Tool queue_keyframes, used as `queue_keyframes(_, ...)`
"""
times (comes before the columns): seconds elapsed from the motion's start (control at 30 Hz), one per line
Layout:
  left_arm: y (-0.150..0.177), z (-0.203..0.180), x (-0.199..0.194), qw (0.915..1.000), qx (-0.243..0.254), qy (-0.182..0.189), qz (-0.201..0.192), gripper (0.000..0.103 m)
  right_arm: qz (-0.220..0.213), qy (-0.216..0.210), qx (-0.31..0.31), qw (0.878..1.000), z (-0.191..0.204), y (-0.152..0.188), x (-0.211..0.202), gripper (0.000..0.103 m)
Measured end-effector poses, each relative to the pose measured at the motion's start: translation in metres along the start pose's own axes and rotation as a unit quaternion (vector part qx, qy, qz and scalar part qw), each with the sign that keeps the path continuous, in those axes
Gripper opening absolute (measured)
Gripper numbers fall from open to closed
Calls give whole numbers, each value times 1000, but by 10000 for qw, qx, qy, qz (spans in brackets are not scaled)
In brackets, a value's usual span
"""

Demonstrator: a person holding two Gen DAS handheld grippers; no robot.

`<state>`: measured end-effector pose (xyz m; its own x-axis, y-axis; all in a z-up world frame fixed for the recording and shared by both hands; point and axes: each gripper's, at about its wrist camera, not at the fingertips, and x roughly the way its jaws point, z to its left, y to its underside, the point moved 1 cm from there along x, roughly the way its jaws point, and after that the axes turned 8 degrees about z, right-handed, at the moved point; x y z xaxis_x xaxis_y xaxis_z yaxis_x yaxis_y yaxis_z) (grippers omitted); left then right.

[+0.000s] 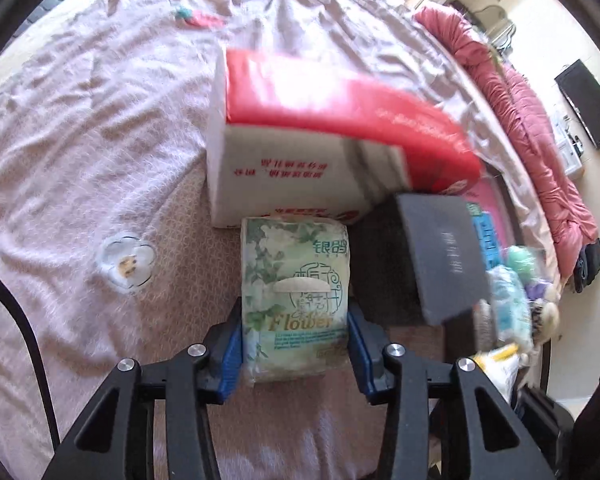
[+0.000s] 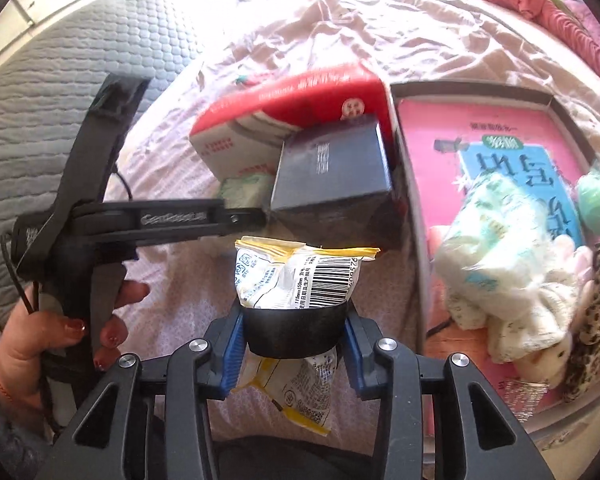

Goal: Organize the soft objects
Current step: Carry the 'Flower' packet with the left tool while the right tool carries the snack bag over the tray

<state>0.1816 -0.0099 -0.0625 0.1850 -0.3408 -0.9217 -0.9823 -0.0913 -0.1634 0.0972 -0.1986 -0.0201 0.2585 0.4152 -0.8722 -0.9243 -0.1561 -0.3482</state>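
- Close in, the left gripper is clamped on a green tissue pack; blue pads press both its long sides. Print on it reads "Flower", with Chinese characters above.
- Right gripper is clamped on a white-and-yellow wipes packet wrapped in a black band; barcode faces up.
- Just beyond the green pack: a red-and-white tissue bundle lying on the pink bedsheet, red Chinese print on its white side.
- A dark grey box leans against that bundle; its lettering is too blurred to read.
- To the right, a shallow tray holds a pink-and-blue book, a pale wrapped soft pack, a cream knit item and a green ball.
- A hand grips the left tool's handle.
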Motion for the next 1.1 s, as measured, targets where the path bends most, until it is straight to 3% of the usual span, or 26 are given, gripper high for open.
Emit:
queue_keyframes(0.2,17,-26,-42,9987,287,145,-390,46,-518,-24,220,9984,-19,-10,-48,43)
queue_keyframes(0.43,23,-91,-67,9934,945,319,-575,46,-1066,286,780,9908,-69,-5,-103,43)
queue_keyframes(0.77,33,-173,-56,9851,1627,305,-455,46,-1475,549,1112,9812,-116,4,-154,43)
queue_keyframes(1.1,44,-226,-19,9777,2090,158,-132,46,-1525,738,1457,9747,-153,19,-158,43)
